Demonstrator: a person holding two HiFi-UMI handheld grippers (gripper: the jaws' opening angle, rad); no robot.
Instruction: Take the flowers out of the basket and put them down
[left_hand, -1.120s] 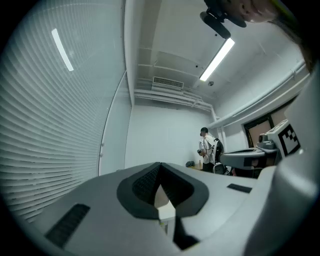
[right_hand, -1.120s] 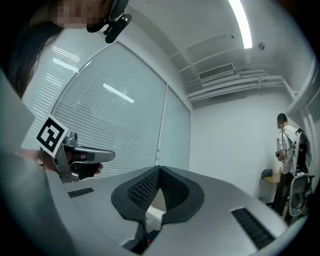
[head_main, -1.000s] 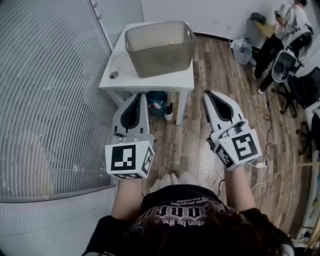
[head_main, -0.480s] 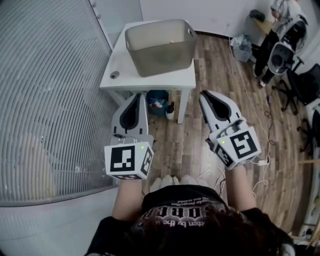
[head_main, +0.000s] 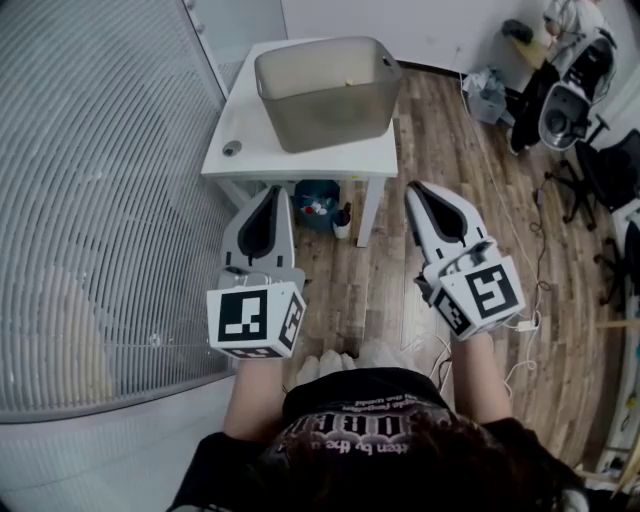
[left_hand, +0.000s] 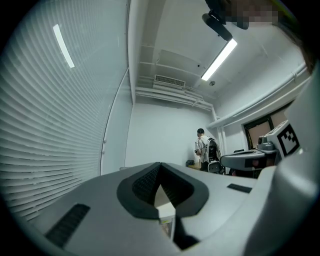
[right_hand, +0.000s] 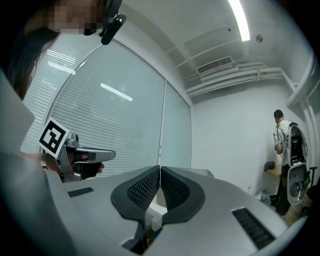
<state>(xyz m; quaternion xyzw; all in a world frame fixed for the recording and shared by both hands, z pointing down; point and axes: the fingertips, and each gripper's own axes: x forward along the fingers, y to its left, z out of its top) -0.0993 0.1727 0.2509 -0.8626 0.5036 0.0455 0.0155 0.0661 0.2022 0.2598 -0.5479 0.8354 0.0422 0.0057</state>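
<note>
A grey plastic basket (head_main: 325, 92) stands on a small white table (head_main: 262, 155) ahead of me; something small and pale yellow shows inside near its far wall, too small to tell what. No flowers can be made out. My left gripper (head_main: 274, 191) is held in the air short of the table's front edge, jaws shut with nothing between them. My right gripper (head_main: 416, 190) hangs level with it, beside the table's front right corner, also shut and empty. In the left gripper view the shut gripper (left_hand: 159, 165) points across the room; the right gripper (right_hand: 160, 169) does likewise.
A small round grey object (head_main: 232, 149) lies on the table's left side. A blue bin (head_main: 315, 198) and a bottle (head_main: 342, 222) sit under the table. A slatted blind wall (head_main: 90, 190) runs along the left. A person (head_main: 560, 40), chairs and floor cables are at the right.
The head view has shifted slightly, so table and basket sit a little higher and to the right. Both grippers stay shut in about the same place. The person at the far right has moved.
</note>
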